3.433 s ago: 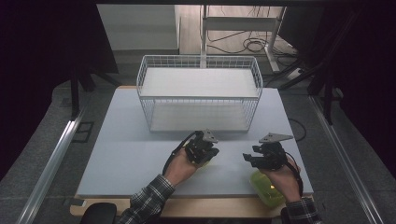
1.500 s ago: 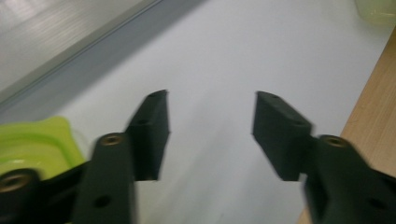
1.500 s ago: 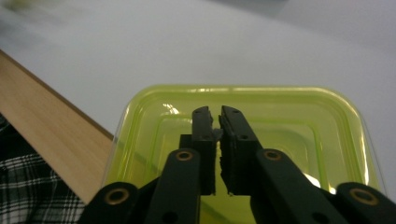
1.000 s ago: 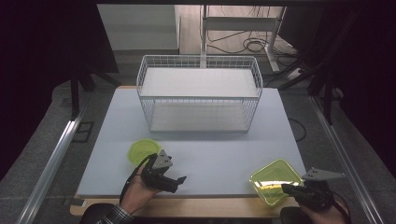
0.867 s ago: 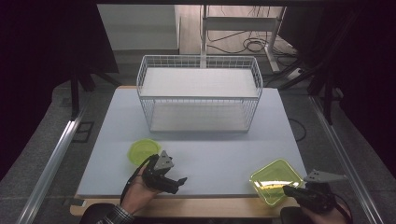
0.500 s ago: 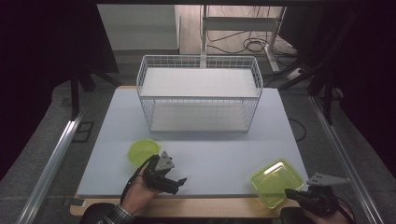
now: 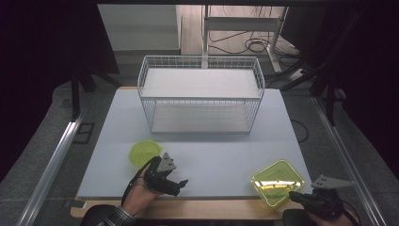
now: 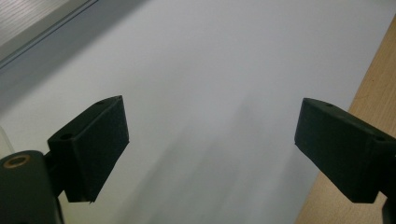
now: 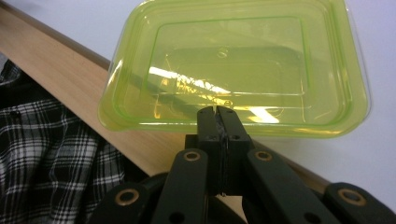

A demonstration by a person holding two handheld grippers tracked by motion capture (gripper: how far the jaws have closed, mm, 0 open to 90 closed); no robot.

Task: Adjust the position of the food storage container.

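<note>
- The square container (image 7: 277,181) near the right is translucent yellow-green, with bright glints on its base.
- The round lid (image 7: 145,152) near the left is the same yellow-green.
- The wire basket (image 7: 200,96) at the far middle is white.
- The table mat (image 7: 216,155) is pale grey-white; the table edge (image 9: 70,70) is light wood.
- The right gripper (image 9: 218,111) and left gripper (image 8: 212,149) are black.
- The shirt sleeve (image 9: 42,154) is black-and-white plaid.

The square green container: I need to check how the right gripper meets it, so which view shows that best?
The right gripper view: the square green container is close up there, with the shut right gripper at its near rim. The high view shows it small at the table's front right corner. The left gripper view gives bare table between open jaws.
</note>
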